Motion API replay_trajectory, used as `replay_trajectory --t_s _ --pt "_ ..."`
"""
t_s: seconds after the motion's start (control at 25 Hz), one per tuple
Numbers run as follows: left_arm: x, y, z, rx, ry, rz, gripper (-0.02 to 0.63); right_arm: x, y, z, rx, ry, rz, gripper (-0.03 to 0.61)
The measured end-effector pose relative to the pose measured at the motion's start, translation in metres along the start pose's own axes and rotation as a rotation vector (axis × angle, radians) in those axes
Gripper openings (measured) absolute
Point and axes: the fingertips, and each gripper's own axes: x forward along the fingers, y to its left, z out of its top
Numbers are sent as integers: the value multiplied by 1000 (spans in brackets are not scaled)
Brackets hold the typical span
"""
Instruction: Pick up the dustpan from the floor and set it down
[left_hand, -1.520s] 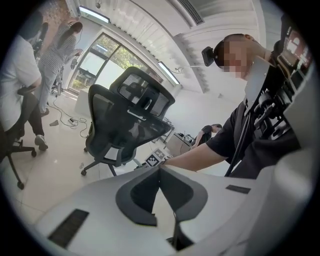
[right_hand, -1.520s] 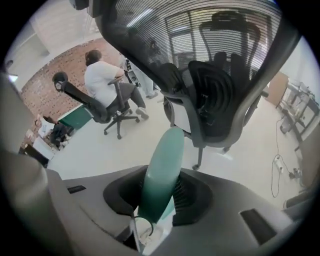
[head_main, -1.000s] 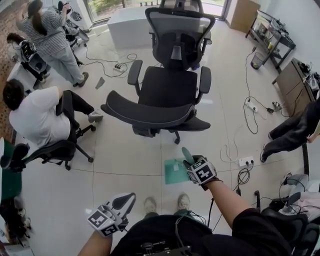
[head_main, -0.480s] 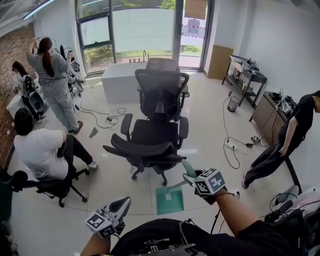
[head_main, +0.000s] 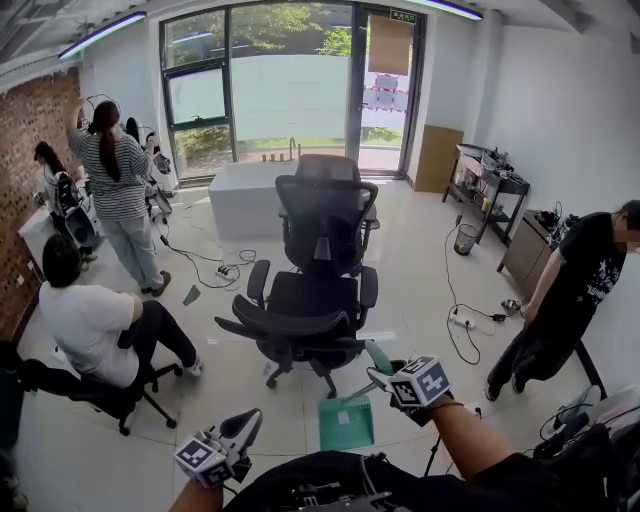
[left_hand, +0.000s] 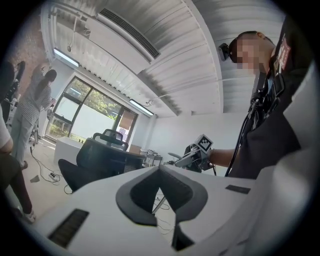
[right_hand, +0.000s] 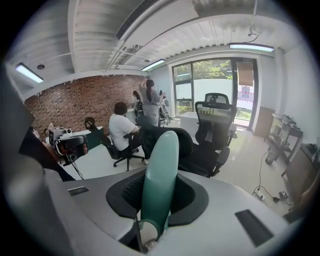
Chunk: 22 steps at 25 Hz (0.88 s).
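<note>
Head view: tool (head_main: 380, 375) tight on dustpan (head_main: 346, 424)

Teal dustpan (head_main: 346, 423), black chair (head_main: 318, 300), white floor (head_main: 420, 290)

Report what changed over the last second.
The right gripper lifted the dustpan up from the floor by its handle; the left gripper rose too. Unchanged: that grip, the left gripper empty, the office chair in place.

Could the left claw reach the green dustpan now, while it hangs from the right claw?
Probably yes: the dustpan hangs in open air from the right claw, beside the left claw, with nothing between them.
</note>
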Motion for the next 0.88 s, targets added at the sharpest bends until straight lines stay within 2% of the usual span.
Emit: replay_trajectory --t_s 0.24,0.48,0.88 --pt "-13 5 1 -8 -4 12 12 3 13 1 17 -37 21 107" --pt "-12 10 2 -17 -4 16 12 3 21 1 -22 -48 57 107" --pt "0 14 4 -13 -11 13 12 3 7 7 -68 -59 28 107"
